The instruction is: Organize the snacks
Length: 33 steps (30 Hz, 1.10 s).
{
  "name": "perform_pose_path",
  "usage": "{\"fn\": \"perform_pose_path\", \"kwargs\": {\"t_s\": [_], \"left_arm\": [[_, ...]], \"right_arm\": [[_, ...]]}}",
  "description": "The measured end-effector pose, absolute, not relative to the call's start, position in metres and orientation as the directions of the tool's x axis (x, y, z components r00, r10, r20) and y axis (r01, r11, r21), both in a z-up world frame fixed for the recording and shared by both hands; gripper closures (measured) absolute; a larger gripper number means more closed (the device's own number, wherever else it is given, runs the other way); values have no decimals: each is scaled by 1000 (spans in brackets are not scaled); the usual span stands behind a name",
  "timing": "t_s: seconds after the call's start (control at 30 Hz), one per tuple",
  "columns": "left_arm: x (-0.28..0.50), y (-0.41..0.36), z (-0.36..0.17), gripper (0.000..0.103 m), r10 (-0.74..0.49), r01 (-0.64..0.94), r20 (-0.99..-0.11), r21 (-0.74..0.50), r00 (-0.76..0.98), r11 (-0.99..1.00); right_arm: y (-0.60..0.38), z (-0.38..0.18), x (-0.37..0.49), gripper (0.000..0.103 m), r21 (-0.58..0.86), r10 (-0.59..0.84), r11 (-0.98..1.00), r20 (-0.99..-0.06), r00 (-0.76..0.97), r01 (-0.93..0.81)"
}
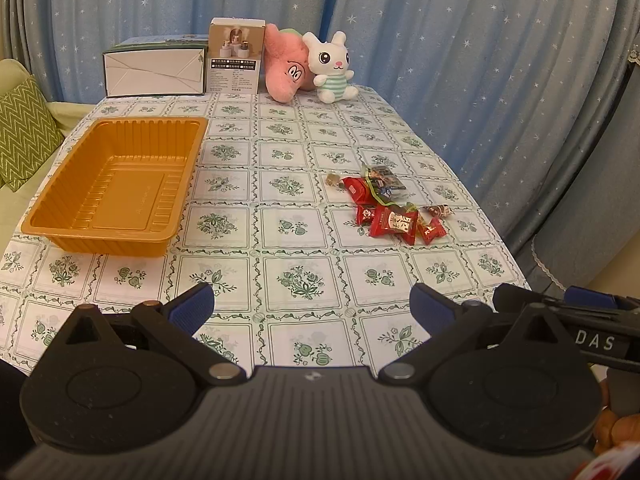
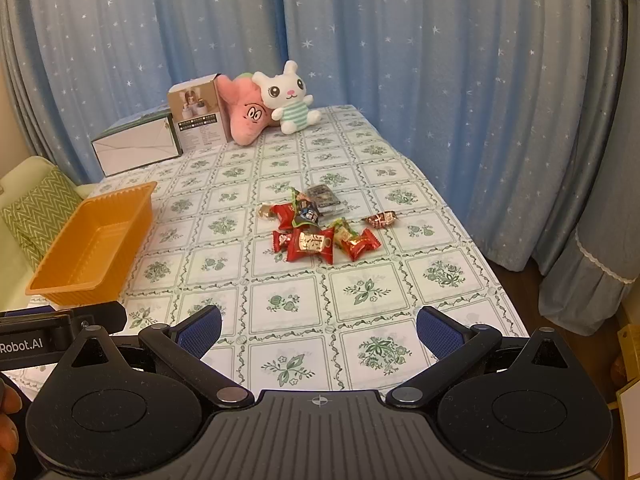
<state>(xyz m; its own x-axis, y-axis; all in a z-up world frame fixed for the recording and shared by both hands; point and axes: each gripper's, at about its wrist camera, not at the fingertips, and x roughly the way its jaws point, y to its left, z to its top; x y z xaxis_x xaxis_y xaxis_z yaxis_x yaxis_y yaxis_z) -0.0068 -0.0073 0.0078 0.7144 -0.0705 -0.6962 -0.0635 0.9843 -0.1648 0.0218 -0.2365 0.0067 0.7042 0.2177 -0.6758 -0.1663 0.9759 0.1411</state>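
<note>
A pile of wrapped snacks (image 1: 386, 208), mostly red packets with a dark packet at the back, lies on the table right of centre; it also shows in the right wrist view (image 2: 320, 228). An empty orange plastic tray (image 1: 116, 184) stands at the left, also seen in the right wrist view (image 2: 92, 244). My left gripper (image 1: 312, 306) is open and empty above the near table edge. My right gripper (image 2: 319, 328) is open and empty, near the front edge, short of the snacks. Its body shows at the right of the left wrist view (image 1: 580, 320).
At the far end stand a white box (image 1: 154, 68), a small product carton (image 1: 236, 56), a pink plush (image 1: 286, 70) and a white bunny plush (image 1: 334, 68). Blue starred curtains hang behind and to the right. A sofa with a green cushion (image 1: 24, 132) is at the left.
</note>
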Motion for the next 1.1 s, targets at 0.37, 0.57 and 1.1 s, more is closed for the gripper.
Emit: {"fn": "perform_pose_path", "kwargs": {"t_s": [0.37, 0.57, 1.1], "left_arm": [[-6, -7, 6, 0, -72, -63, -696, -167, 714, 984], [6, -3, 3, 0, -79, -70, -700, -182, 710, 981], [125, -30, -48, 10, -197, 144, -694, -135, 693, 980]], "right_arm": [[-236, 6, 21, 0, 149, 221, 975, -675, 704, -163], [-252, 6, 34, 0, 182, 209, 976, -660, 722, -117], [-300, -40, 133, 21, 184, 236, 971, -651, 722, -151]]}}
